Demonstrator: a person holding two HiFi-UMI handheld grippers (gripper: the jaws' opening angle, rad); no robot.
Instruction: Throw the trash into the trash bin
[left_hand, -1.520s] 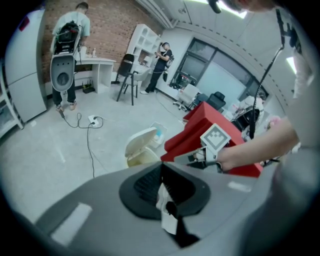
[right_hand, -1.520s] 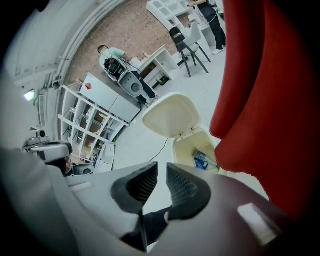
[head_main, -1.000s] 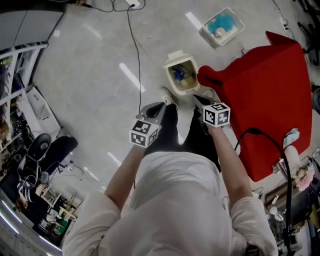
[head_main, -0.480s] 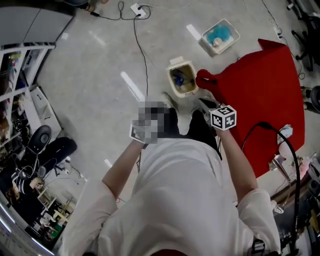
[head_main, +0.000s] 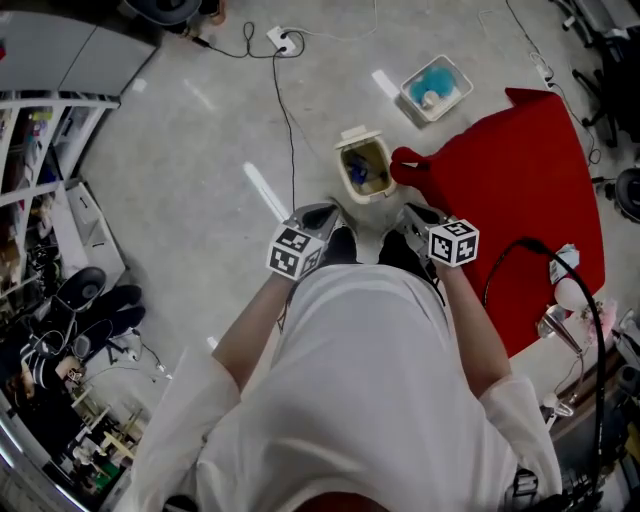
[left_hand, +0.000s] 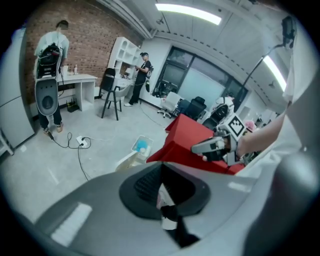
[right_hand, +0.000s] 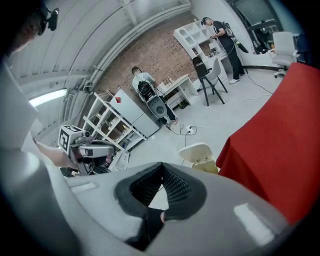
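My left gripper (head_main: 324, 213) and right gripper (head_main: 411, 213) both clamped shut, side by side, open trash bin (head_main: 346, 172) near, red cloth (head_main: 515, 190) alongside

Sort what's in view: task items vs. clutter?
Job: trash bin, lid open; blue trash inside it.
Lying about: red cloth beside the bin; clear tub on the floor; power strip with its cable.

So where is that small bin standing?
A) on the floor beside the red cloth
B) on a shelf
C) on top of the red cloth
A: the bin stands on the grey floor, next to a corner of the red cloth.
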